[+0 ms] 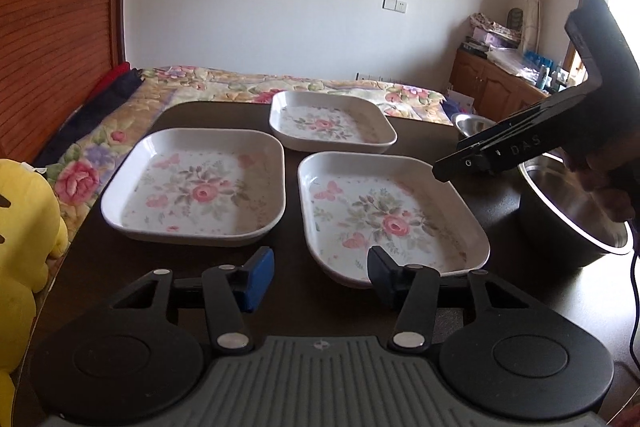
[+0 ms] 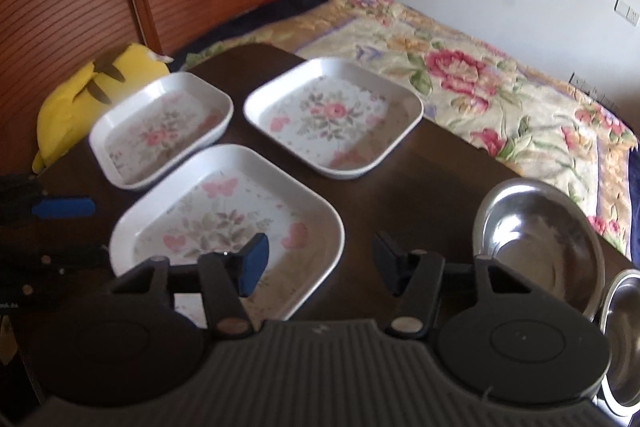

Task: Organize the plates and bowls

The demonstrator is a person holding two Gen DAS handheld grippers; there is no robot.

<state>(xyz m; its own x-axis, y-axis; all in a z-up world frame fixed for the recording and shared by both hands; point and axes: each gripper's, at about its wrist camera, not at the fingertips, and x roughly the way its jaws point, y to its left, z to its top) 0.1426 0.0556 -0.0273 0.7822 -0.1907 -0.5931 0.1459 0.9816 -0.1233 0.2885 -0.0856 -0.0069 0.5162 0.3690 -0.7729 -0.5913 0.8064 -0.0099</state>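
I hold my left gripper (image 1: 320,275) wide open and empty at the near rim of the nearest floral plate (image 1: 384,215), lined up to take its edge. My right gripper (image 2: 320,265) is likewise spread, holding nothing. The three plates lie apart, unstacked, on the dark table (image 1: 296,131). Two steel bowls (image 2: 540,239) sit right, perhaps touching. The table abuts a flowered bedspread (image 2: 500,75).

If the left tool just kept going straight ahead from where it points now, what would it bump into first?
Probably the nearest floral plate: its near rim sits right by the open left tool, at the right finger. The bare dark table lies dead centre, so depth leaves this uncertain.
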